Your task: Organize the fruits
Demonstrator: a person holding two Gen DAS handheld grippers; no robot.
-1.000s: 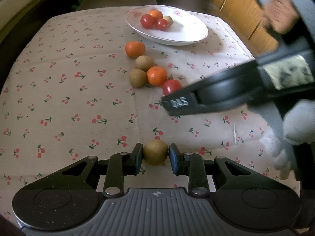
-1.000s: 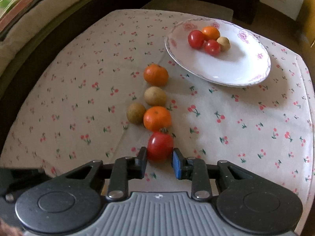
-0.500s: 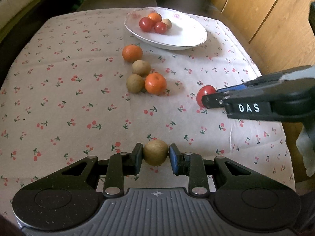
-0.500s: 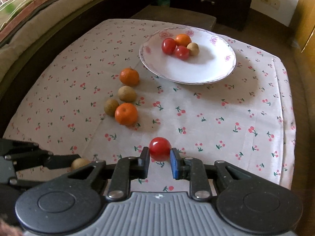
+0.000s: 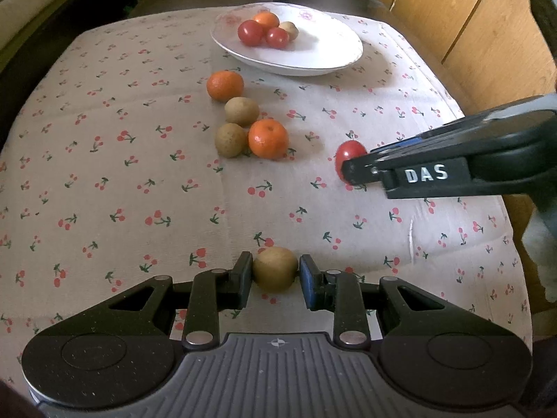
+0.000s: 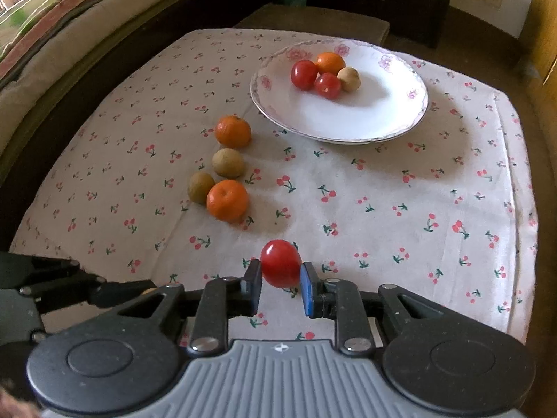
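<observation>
My left gripper (image 5: pixel 275 273) is shut on a brown round fruit (image 5: pixel 275 268) held over the near part of the cherry-print tablecloth. A red tomato (image 6: pixel 280 263) sits pinched in my right gripper (image 6: pixel 281 275), which is shut on it; from the left wrist view that gripper (image 5: pixel 351 167) reaches in from the right with the tomato (image 5: pixel 348 153) at its tip. Mid-table lie two oranges (image 6: pixel 227 200) (image 6: pixel 232 131) and two brown fruits (image 6: pixel 228 163) (image 6: pixel 200 187). A white flowered plate (image 6: pixel 383 118) at the far side holds two tomatoes, an orange and a brown fruit.
Wooden cabinet doors (image 5: pixel 470 28) stand past the table's right edge. A cushioned sofa (image 6: pixel 52 35) runs along the left side. A dark stool (image 6: pixel 313 21) stands behind the table. Bare cloth lies between the fruit cluster and the grippers.
My right gripper carried the tomato away from the fruit cluster, to the right and toward the near side. The left gripper kept its hold on the brown fruit with little movement.
</observation>
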